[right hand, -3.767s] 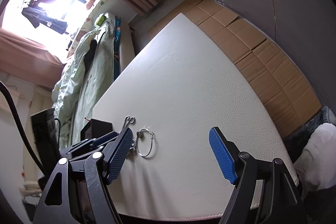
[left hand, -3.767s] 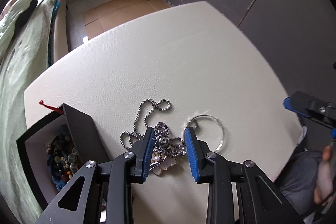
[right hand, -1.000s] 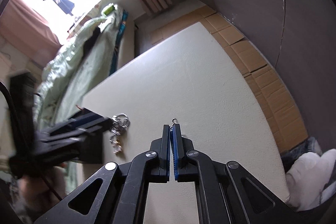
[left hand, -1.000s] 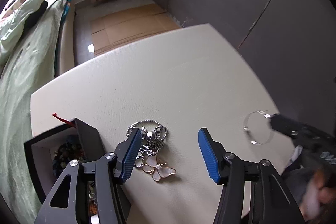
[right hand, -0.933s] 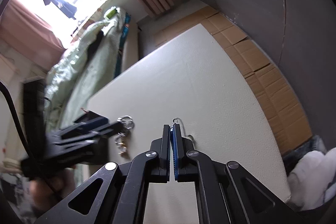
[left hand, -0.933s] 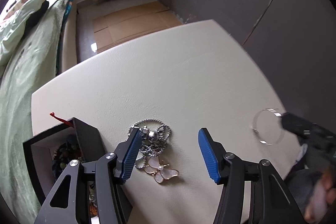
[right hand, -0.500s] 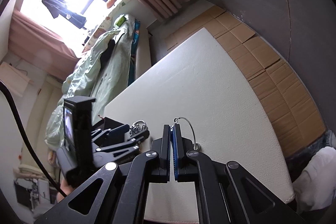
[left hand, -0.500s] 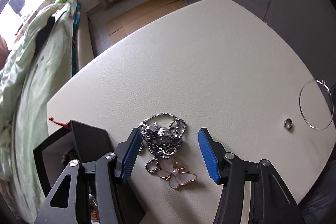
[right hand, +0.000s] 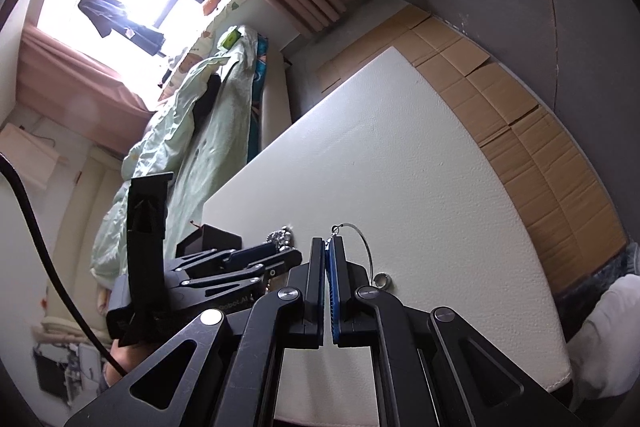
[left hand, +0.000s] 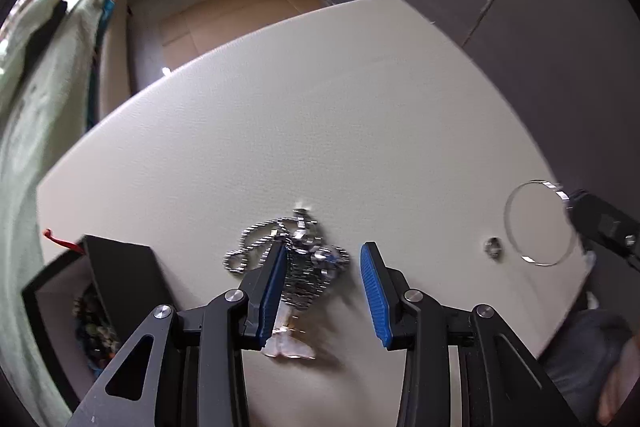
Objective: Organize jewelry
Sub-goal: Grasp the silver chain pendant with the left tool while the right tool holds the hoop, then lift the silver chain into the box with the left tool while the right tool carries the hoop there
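Note:
A tangled pile of silver chains (left hand: 296, 255) with a pale butterfly pendant (left hand: 288, 343) lies on the white table (left hand: 320, 115). My left gripper (left hand: 322, 283) is open and low over the pile, one blue pad on each side. My right gripper (right hand: 329, 255) is shut on a thin silver hoop bracelet (right hand: 362, 239), held above the table; the hoop also shows at the right of the left wrist view (left hand: 536, 223). A small silver ring (left hand: 493, 247) lies on the table beside the hoop; it also shows in the right wrist view (right hand: 382, 281).
A black jewelry box (left hand: 100, 291) with beads inside stands open at the table's left edge, a red ribbon (left hand: 60, 239) beside it. A bed with green bedding (left hand: 32, 75) runs along the left. Cardboard (right hand: 540, 131) covers the floor beyond the table.
My left gripper has dropped down over the chain pile and narrowed its jaws. My right gripper took the hoop off the table earlier and still holds it raised at the right.

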Motion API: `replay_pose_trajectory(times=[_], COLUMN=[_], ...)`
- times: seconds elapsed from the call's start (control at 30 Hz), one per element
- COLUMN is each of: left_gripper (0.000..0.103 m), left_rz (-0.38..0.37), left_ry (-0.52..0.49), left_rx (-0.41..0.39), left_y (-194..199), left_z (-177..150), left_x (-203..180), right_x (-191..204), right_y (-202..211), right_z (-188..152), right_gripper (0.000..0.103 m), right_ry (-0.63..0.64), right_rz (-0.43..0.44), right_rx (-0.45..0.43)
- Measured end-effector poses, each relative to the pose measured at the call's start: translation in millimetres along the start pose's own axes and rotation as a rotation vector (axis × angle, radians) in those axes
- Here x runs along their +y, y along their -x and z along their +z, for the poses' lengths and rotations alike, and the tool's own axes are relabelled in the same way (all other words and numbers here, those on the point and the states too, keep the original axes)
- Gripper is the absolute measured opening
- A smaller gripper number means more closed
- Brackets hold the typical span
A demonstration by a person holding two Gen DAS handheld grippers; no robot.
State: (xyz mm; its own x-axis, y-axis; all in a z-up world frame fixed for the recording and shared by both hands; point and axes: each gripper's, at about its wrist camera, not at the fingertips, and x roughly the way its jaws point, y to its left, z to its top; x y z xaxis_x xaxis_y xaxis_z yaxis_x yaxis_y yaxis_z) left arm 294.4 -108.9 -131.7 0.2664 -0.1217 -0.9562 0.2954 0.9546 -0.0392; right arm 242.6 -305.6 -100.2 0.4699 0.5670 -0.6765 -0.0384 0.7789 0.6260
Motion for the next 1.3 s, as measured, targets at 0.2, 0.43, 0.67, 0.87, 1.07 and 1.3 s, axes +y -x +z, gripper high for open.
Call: replay_pose_trajectory(times=[0.2,0.43,0.67,0.87,1.07,1.3], left_gripper=[0.045,0.045,0.017,0.016,0.014,0.014], left_rz=[0.050,0.031,-0.001,-0.018,-0.003,0.021], left_ry=[-0.010,-0.007,0.056,0.058,0.051,0.068], left_rx=[0.002,-0.007,-0.025,-0.083,-0.170,-0.278], left_y=[-5,-7,1,36,87,148], left_z=[1,3,1,5,5,5], left_x=[-4,-4,10,14,14,32], right_x=[-6,-3,5,8,20,36], right_y=[3,-1,-4,-5,-5,-4], right_z=[0,1,1,1,1,0], right_gripper=[0.004,0.004,0.004,0.004,0.004,0.004], right_ry=[-0.012,-0.014,-0.001,0.009,0.027,0.058], right_rz=[-0.002,-0.004,0.003,0.024,0.068,0.100], right_rx=[0.000,0.010,0.014,0.017,0.001,-0.024])
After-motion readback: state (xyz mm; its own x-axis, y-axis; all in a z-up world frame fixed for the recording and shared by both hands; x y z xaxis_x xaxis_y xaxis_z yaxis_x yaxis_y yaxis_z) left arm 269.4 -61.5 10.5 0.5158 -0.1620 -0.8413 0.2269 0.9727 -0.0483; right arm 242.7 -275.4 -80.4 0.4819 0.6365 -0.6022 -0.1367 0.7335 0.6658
